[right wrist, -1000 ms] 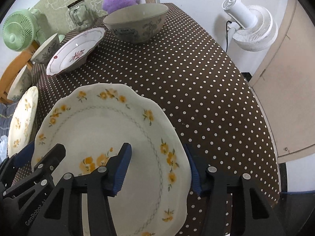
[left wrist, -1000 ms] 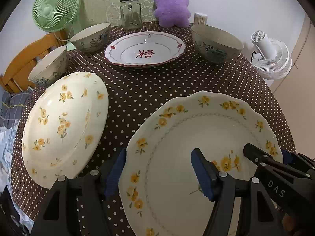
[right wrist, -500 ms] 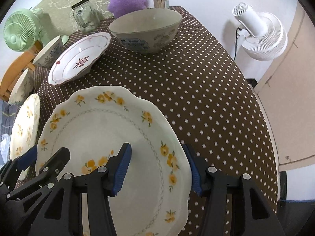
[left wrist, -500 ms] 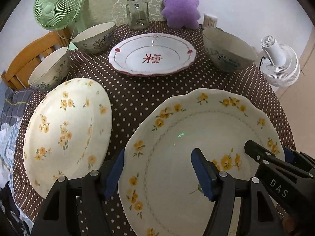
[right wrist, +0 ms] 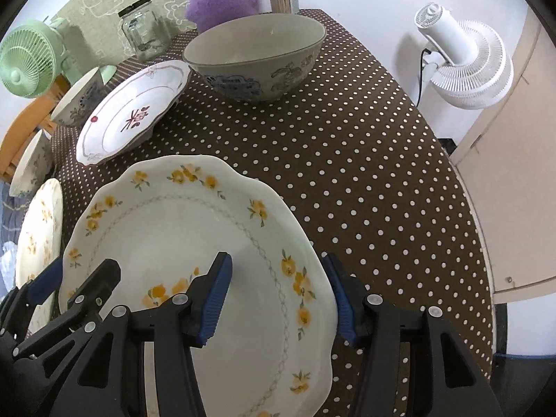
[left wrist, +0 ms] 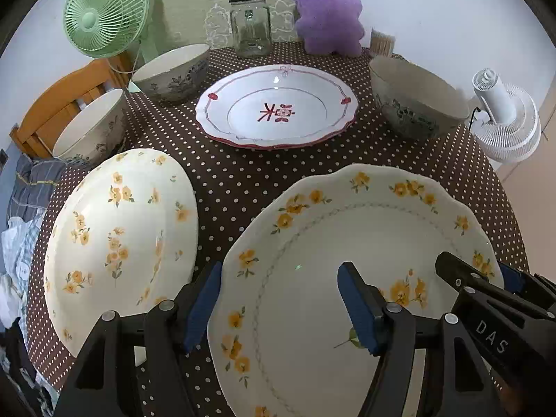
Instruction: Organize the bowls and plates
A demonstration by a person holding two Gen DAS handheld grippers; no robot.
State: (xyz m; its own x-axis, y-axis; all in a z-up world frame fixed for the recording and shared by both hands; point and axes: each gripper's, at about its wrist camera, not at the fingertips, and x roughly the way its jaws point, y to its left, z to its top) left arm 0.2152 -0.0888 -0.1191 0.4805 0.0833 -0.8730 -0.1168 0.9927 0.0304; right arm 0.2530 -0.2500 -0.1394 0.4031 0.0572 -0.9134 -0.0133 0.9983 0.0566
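Note:
A scalloped plate with yellow flowers lies at the near side of the dotted table between both grippers. My left gripper straddles its left rim. Its jaws are opening, with the outer pad just off the edge. On the right rim my right gripper is shut, one pad outside the edge and one over the well. A second flowered plate sits to the left. Farther back are a red-trimmed plate, a large bowl and two smaller bowls.
A glass jar, a purple plush, a toothpick holder and a green fan line the far edge. A white fan stands off the table's right side. A wooden chair and clothes are at the left.
Both grippers have moved toward the far side of the table, and the scalloped plate went with them. The left jaws have widened slightly.

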